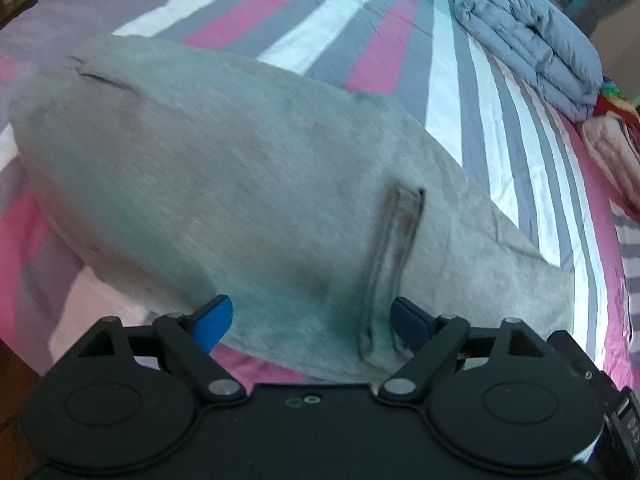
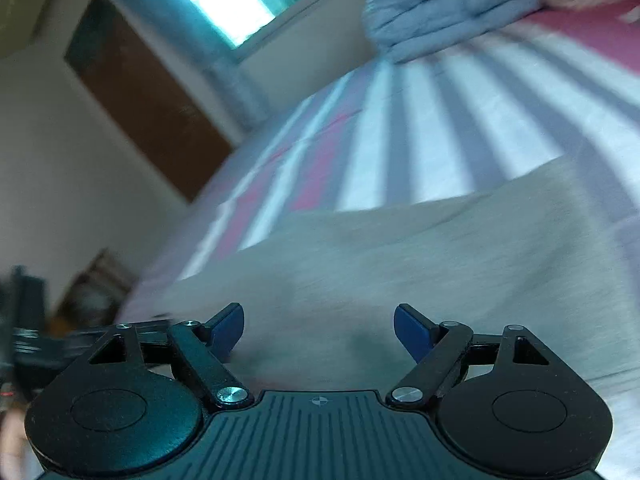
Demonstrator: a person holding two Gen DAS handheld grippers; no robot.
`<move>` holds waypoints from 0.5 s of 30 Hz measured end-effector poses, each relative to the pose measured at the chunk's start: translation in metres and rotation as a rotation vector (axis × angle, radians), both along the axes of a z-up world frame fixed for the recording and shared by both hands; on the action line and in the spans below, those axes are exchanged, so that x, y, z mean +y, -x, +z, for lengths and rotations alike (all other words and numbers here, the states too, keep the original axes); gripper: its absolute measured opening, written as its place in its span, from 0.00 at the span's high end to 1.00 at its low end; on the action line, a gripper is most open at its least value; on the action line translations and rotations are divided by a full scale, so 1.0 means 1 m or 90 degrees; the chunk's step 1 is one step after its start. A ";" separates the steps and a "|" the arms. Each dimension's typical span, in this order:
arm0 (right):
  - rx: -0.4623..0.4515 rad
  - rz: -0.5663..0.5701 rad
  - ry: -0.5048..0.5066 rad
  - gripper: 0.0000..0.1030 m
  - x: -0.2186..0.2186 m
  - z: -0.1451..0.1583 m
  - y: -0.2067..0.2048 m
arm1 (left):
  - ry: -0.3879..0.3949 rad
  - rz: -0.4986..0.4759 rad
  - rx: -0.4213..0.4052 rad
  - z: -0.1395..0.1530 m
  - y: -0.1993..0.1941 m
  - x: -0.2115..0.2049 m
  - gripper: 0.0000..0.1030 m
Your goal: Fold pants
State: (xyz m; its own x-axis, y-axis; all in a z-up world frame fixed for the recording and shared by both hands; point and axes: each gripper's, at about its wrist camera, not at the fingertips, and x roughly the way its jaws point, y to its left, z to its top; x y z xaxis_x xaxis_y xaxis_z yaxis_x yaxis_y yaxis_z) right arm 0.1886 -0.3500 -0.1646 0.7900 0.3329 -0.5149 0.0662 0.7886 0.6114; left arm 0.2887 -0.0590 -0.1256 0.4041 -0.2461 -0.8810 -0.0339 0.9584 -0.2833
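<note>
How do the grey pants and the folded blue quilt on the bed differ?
The grey knit pants lie spread flat near the left gripper; the pale blue quilt sits folded in a thick stack at the far edge. The pants are thin; the quilt is puffy. Both rest on the striped bedsheet.

Grey pants (image 1: pixel 224 184) cover the near middle of the bed (image 1: pixel 360 52). Open striped sheet beyond them, running to the far edge. Far right corner blocked: folded blue quilt (image 1: pixel 532 48), with pink and coloured bedding (image 1: pixel 612 140) stacked just beside it along the right edge.
</note>
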 end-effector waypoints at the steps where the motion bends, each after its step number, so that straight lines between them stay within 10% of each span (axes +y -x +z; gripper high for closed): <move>1: 0.009 -0.011 -0.014 0.21 -0.009 -0.006 0.002 | 0.001 -0.003 0.004 -0.002 0.000 -0.004 0.23; 9: 0.027 -0.058 -0.072 0.21 -0.033 -0.027 0.014 | 0.078 -0.029 0.031 -0.011 -0.006 -0.027 0.27; 15: 0.022 -0.064 -0.084 0.21 -0.038 -0.021 0.029 | 0.094 -0.054 0.029 -0.020 -0.010 -0.046 0.78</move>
State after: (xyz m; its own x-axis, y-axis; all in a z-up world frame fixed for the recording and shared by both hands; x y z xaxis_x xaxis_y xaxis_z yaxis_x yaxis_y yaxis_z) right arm 0.1594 -0.3881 -0.1851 0.8049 0.3200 -0.4998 0.1632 0.6904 0.7048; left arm 0.2985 -0.1050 -0.1452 0.3366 -0.4064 -0.8494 0.0300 0.9062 -0.4217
